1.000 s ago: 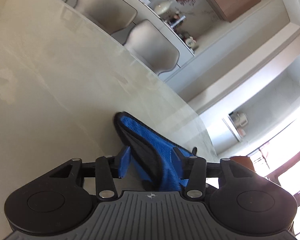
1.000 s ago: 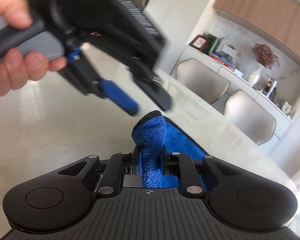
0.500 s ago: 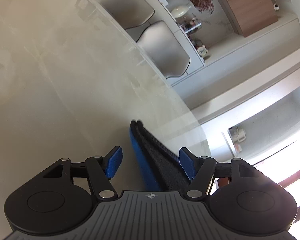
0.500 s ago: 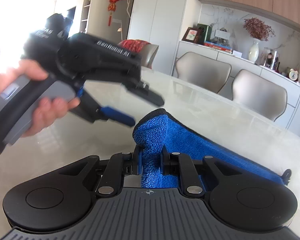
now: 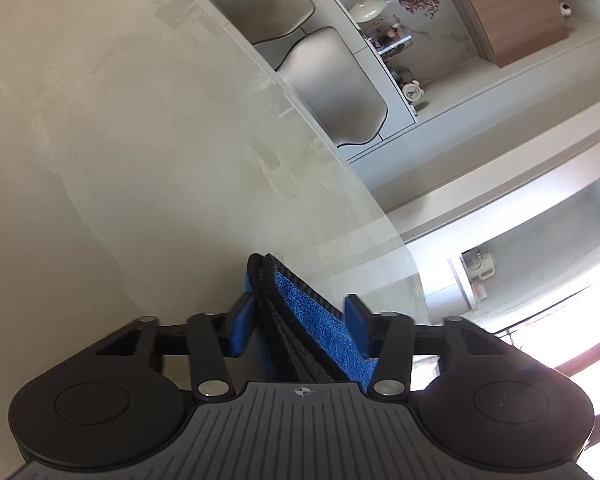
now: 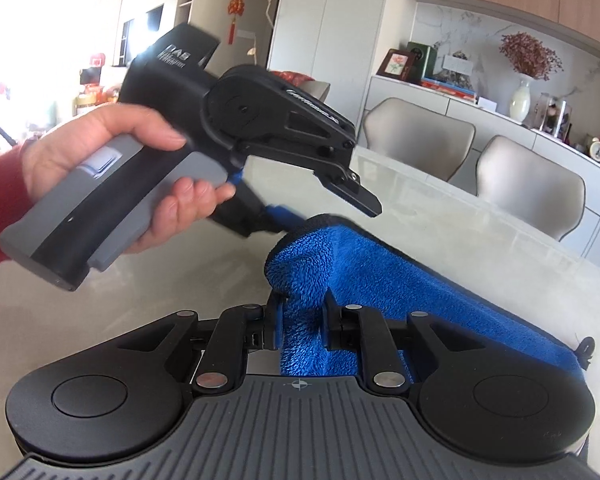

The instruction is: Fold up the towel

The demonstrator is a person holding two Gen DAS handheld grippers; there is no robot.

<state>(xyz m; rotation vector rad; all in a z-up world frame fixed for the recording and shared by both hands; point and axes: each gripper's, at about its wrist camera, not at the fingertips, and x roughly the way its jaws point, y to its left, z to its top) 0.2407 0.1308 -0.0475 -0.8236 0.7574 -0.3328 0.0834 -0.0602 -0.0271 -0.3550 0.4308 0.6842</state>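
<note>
A blue towel [image 6: 380, 272] with a dark hem lies doubled over on the pale table [image 6: 480, 232]. My right gripper [image 6: 302, 300] is shut on one bunched end of it; its jaws are easing open, but the pads still pinch the cloth. A hand [image 6: 100, 160] holds my left gripper [image 6: 336, 216] at the raised fold of the towel. In the left wrist view the towel's [image 5: 312, 320] stacked hems stand between my left gripper's [image 5: 300, 304] blue pads. These jaws are closing, with the pads at the cloth's sides and no visible squeeze.
Two grey chairs [image 6: 416, 136] [image 6: 528, 184] stand at the table's far edge, with a white sideboard [image 6: 452, 100] carrying a vase and frames behind them. Bare tabletop [image 5: 120, 160] stretches to the left of the towel.
My left gripper has come down and forward over the towel's folded edge, and its jaws have narrowed around it. My right gripper has stayed put, still holding the towel.
</note>
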